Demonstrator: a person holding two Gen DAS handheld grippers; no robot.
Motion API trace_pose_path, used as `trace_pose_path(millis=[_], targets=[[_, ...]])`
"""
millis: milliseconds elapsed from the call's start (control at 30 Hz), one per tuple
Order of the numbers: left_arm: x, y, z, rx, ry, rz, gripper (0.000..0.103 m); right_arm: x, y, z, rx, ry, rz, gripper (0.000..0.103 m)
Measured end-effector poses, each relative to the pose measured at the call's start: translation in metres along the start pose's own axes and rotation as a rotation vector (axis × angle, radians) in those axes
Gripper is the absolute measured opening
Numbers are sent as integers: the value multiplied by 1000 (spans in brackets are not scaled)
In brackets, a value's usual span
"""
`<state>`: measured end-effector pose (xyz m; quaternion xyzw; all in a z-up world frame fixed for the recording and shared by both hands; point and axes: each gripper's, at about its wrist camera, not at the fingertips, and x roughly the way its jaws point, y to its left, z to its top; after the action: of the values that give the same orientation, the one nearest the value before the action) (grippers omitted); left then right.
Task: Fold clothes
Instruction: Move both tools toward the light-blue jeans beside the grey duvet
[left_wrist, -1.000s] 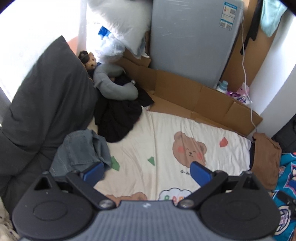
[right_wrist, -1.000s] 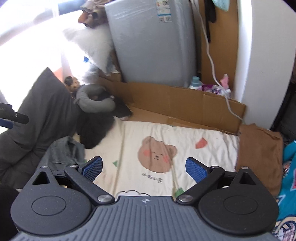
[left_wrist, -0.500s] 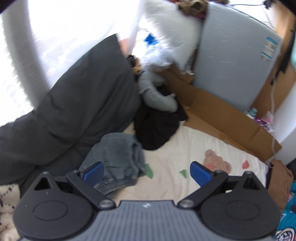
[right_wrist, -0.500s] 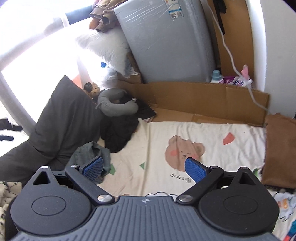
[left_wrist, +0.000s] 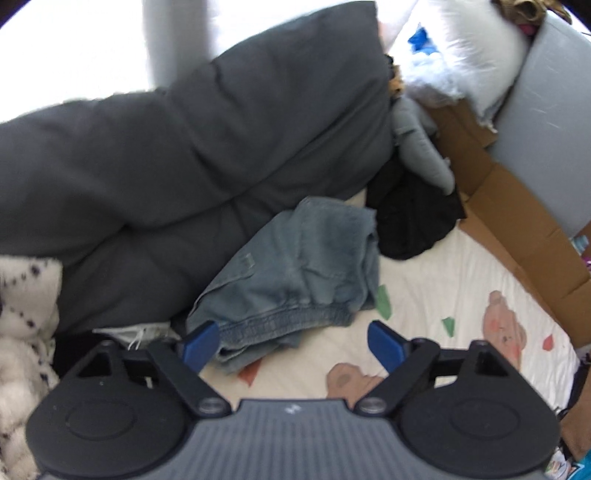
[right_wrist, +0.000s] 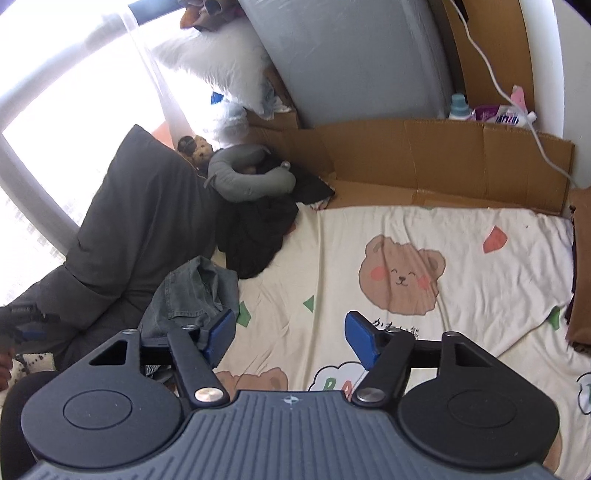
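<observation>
A: Which step is in hand?
B: The approach. The left gripper (left_wrist: 291, 341) hangs over the crumpled denim jeans (left_wrist: 295, 273), fingers spread and empty; the jeans lie on the left of the bear-print sheet (right_wrist: 424, 240), against the grey duvet (left_wrist: 184, 147).
A: And the right gripper (right_wrist: 290, 334)?
B: Also spread, empty, near the jeans' right edge. Next, probably: grasp the waistband and lay it flat.

Strong daylight admitted through the window (right_wrist: 55, 122) at upper left — glass blown out to white, soft shadows cast on the sheet (right_wrist: 461, 258), left wrist view smeared by motion blur, right wrist view sharper — straight lines bent and corners blackened by fisheye distortion.
</observation>
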<state>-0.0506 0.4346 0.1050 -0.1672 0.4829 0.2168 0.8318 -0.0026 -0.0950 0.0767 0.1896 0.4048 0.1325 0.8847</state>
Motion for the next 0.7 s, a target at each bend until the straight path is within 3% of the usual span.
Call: trace_pose_path(millis=[267, 433, 700], targets=[[29, 35, -25, -32, 34, 36, 78, 29, -1, -8, 39, 0, 39, 58], [40, 48, -38, -33, 33, 46, 77, 48, 1, -13, 41, 18, 56, 51], [66, 64, -55, -113, 52, 69, 71, 81, 10, -15, 24, 18, 74, 51]])
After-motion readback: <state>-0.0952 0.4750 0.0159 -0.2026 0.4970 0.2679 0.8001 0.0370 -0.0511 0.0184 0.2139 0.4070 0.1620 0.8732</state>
